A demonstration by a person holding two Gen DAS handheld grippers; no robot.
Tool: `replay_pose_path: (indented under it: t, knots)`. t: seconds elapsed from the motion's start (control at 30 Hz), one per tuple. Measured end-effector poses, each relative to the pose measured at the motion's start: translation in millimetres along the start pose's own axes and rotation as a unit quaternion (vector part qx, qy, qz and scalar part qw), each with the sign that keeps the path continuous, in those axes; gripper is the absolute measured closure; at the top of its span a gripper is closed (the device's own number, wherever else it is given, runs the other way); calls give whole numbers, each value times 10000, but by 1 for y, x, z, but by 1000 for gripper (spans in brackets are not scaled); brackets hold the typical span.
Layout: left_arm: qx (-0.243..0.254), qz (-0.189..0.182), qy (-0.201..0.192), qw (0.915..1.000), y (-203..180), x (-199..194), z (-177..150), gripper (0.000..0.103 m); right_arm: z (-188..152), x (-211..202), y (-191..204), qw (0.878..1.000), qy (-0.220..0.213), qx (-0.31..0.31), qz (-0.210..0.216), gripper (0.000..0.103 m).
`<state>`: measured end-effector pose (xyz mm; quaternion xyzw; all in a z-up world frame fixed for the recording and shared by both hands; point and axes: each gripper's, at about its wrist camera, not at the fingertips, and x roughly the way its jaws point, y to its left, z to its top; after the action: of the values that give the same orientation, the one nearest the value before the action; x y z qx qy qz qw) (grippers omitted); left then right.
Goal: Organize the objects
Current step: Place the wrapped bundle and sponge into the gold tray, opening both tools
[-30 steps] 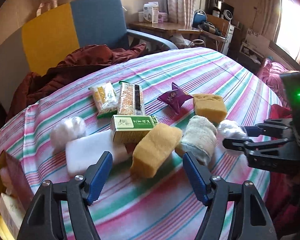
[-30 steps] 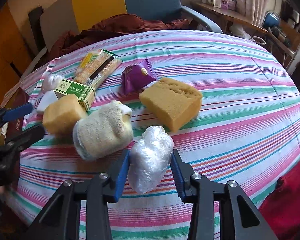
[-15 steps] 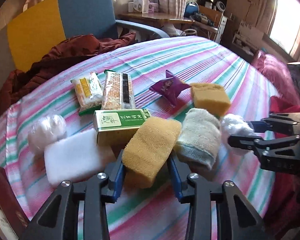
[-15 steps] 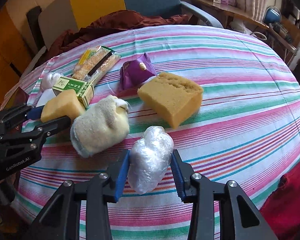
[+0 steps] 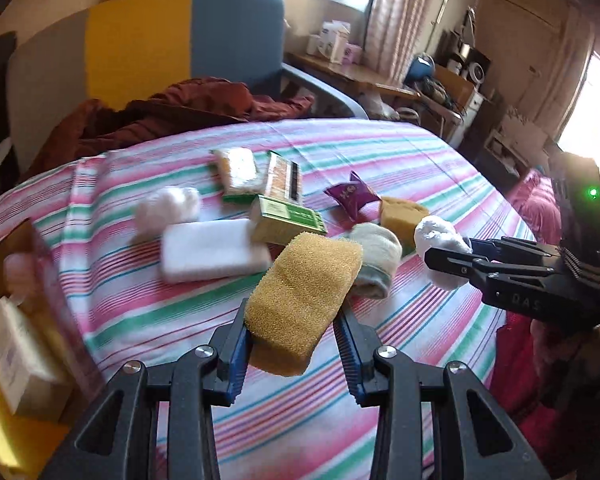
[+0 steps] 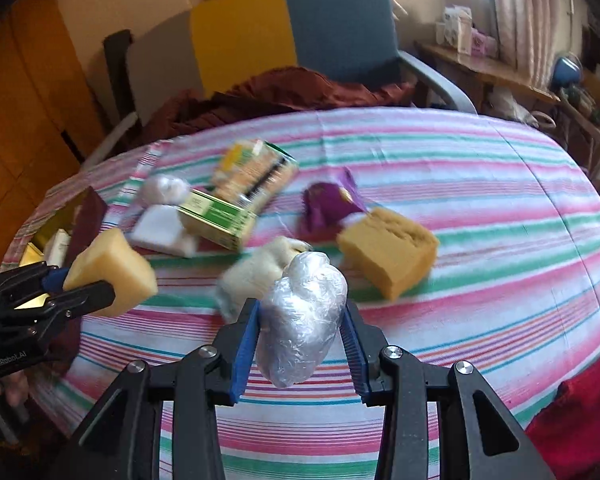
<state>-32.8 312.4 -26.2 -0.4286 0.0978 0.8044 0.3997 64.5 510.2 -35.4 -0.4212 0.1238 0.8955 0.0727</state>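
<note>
Lifting: both my tools now carry a thing clear of the striped desk (image 5: 440,168); a second ago both things lay on the cloth.
Left tool (image 5: 294,342): a second ago it stood spread in front of the yellow sponge (image 5: 304,292); it has just closed and now pinches that sponge by its long sides.
Left load: the sponge no longer lies beside the green box (image 5: 286,222) and the rolled towel (image 5: 374,258); in the right wrist view it hangs above the desk's near-left edge.
Right tool (image 6: 300,346): pressed onto the crumpled plastic bundle (image 6: 302,312), as it was a second ago.
Right load: the bundle has come up off the cloth and now sits in front of the towel, no longer beside it.
Left on the desk: white block (image 5: 212,250), snack packs (image 5: 260,176), purple packet (image 5: 350,196), second sponge (image 6: 388,250).
Meaning: I judge both pickups done; the carry to wherever these go comes next.
Risk: the sponge squashes easily, and the plastic may slip.
</note>
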Motion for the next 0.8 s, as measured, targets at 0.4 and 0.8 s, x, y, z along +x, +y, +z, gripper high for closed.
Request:
replay_pose_path:
  t: [0.4, 0.8]
  knots:
    - [-835, 585, -645, 9927, 70, -91, -37, 64, 0, -21, 49, 9982, -291, -439, 293, 62]
    - [-2162, 1588, -1056, 9575, 182, -164, -99, 64, 3, -13, 191, 9794, -220, -1265, 1561, 62]
